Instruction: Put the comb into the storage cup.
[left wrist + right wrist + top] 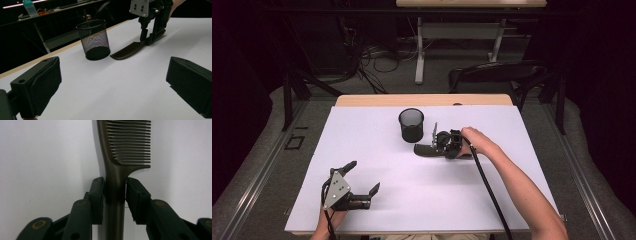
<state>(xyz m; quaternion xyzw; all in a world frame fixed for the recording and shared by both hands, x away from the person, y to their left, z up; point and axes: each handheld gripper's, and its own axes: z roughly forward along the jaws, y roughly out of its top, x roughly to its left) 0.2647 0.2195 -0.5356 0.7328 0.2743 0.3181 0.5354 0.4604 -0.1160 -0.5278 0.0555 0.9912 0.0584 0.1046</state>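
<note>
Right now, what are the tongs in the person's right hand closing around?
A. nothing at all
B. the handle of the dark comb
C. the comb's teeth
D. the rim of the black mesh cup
B: in the right gripper view the right tongs straddle the handle of the dark comb, just below its teeth, while the mesh cup stands apart beside it.

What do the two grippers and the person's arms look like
Both the left gripper and the right gripper are black, with two padded jaws, a grey three-cornered plate with holes on top and a black cable trailing back. The forearms are bare, no sleeves showing.
</note>
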